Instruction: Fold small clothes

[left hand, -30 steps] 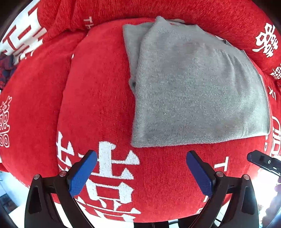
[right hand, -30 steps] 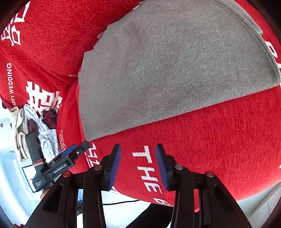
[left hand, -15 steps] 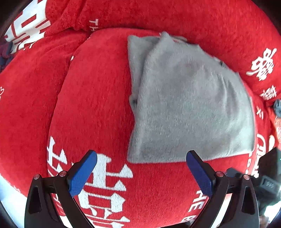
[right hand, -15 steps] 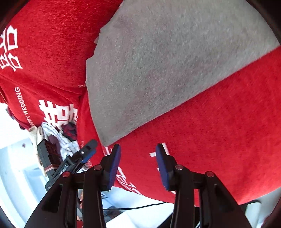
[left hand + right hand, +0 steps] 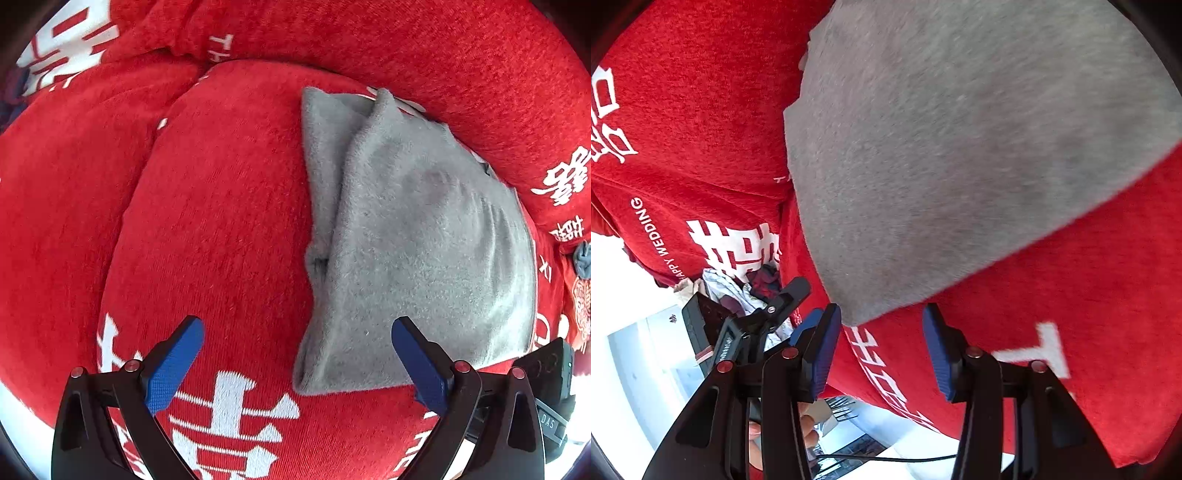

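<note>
A grey knitted garment (image 5: 417, 236) lies folded flat on a red cushion (image 5: 221, 206) with white characters. My left gripper (image 5: 295, 362) is open and empty, just in front of the garment's near left corner. In the right wrist view the same garment (image 5: 960, 140) fills the upper part. My right gripper (image 5: 882, 347) is partly open and empty, its jaws just below the garment's near corner, apart from the cloth.
A red back cushion (image 5: 406, 48) rises behind the garment. The left gripper (image 5: 764, 325) shows in the right wrist view. A heap of other clothes (image 5: 738, 284) lies beyond the cushion. The cushion's front edge drops to a white floor (image 5: 635, 354).
My left gripper has swung right and closer, now facing the garment's left corner. My right gripper has moved toward the garment's near corner and tilted. Both stay empty.
</note>
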